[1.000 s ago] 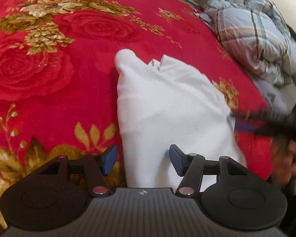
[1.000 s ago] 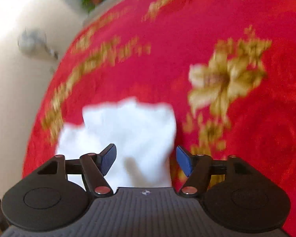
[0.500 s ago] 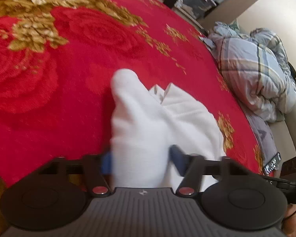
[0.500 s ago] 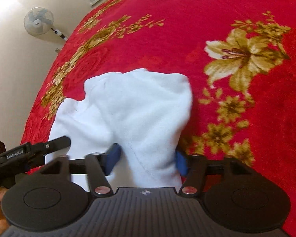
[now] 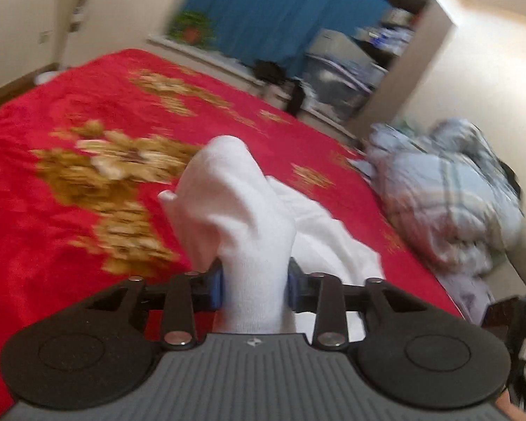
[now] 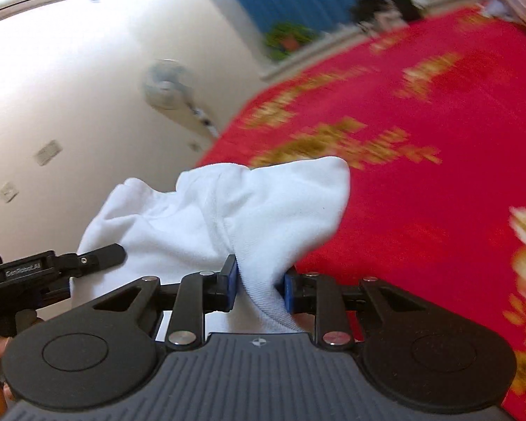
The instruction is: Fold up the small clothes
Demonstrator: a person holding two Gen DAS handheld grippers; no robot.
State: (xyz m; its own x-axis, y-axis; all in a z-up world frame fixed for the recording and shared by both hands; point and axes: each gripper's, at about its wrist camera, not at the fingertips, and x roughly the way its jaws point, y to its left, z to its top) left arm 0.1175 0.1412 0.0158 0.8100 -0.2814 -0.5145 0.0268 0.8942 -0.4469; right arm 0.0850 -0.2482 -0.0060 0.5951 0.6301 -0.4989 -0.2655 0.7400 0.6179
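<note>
A small white garment [image 5: 242, 210] hangs bunched above the red flowered bedspread [image 5: 52, 210]. My left gripper [image 5: 254, 286] is shut on its near edge, with cloth rising between the blue pads. In the right wrist view the same white garment [image 6: 249, 214] is held by my right gripper [image 6: 259, 287], shut on a hemmed edge. The left gripper's black finger [image 6: 98, 258] shows at the left of that view, touching the cloth.
A crumpled plaid quilt [image 5: 445, 189] lies at the bed's right side. Beyond the bed are a blue curtain [image 5: 280, 10], a potted plant [image 5: 193, 28] and storage bins [image 5: 340, 80]. A standing fan [image 6: 168, 84] stands by the white wall left of the bed.
Both grippers closed on the white garment and lifted it off the bedspread. Both views have tilted up from the bed toward the room.
</note>
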